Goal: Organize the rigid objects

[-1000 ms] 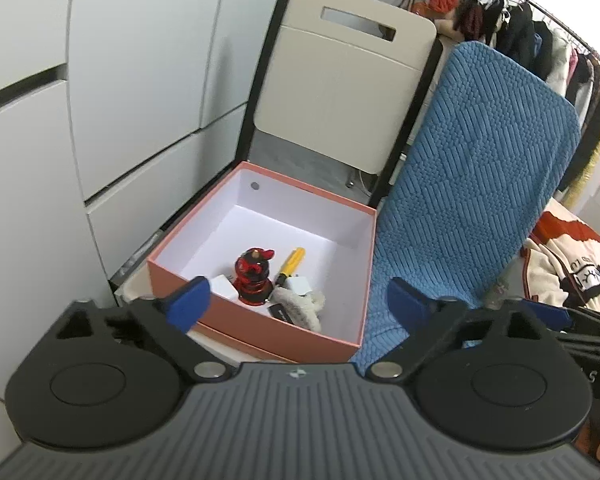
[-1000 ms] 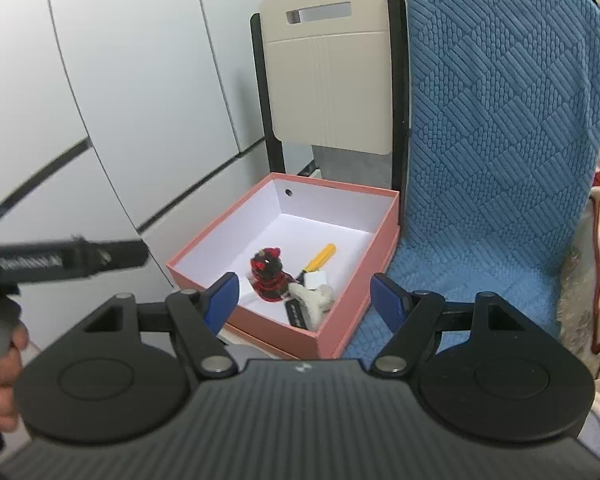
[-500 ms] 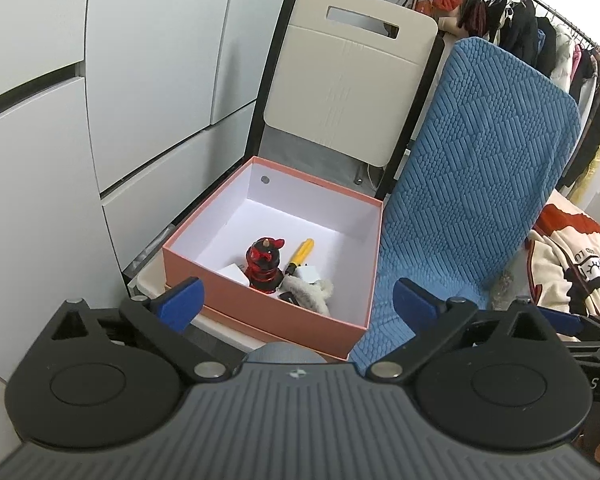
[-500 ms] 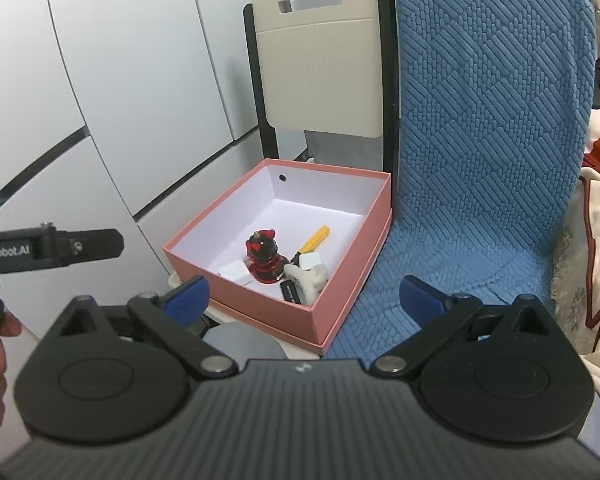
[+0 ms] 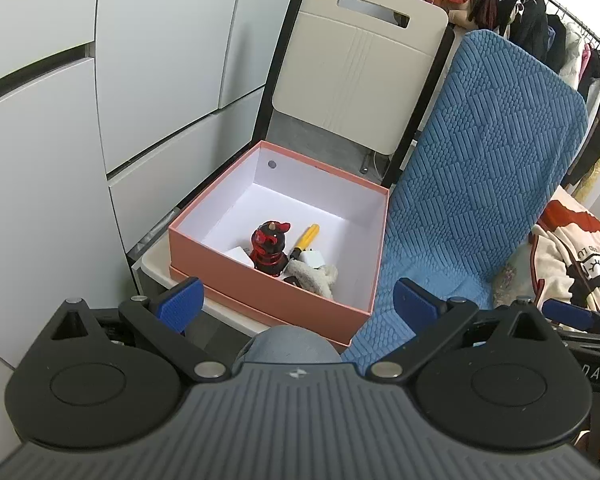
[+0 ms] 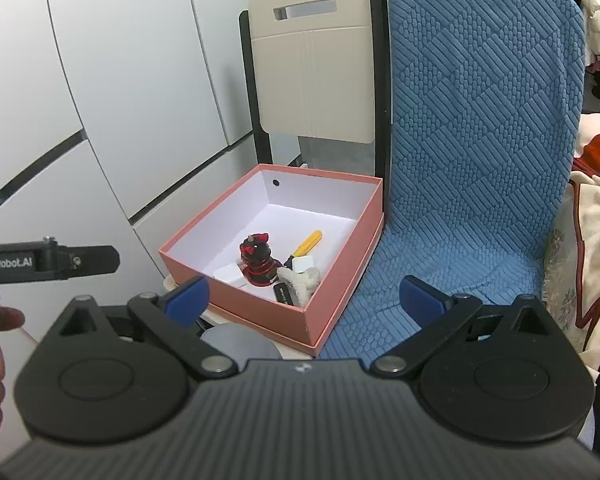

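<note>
Left tongs (image 5: 296,304) and right tongs (image 6: 304,300) hover wide open and empty before a pink cardboard box (image 6: 336,268) holding a red-and-black figurine (image 6: 258,262)

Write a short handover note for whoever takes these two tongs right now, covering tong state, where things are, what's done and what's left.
Left tongs: open, empty, held back from the pink box.
Right tongs: open, empty, also short of the box.
The box sits on the chair seat beside the blue cushion.
Done: red-and-black figurine, yellow-handled tool, small white blocks, a fuzzy white item and a black item lie inside.
Left: no loose objects are visible outside; a grey round thing below the tongs is unclear. Check it.
</note>
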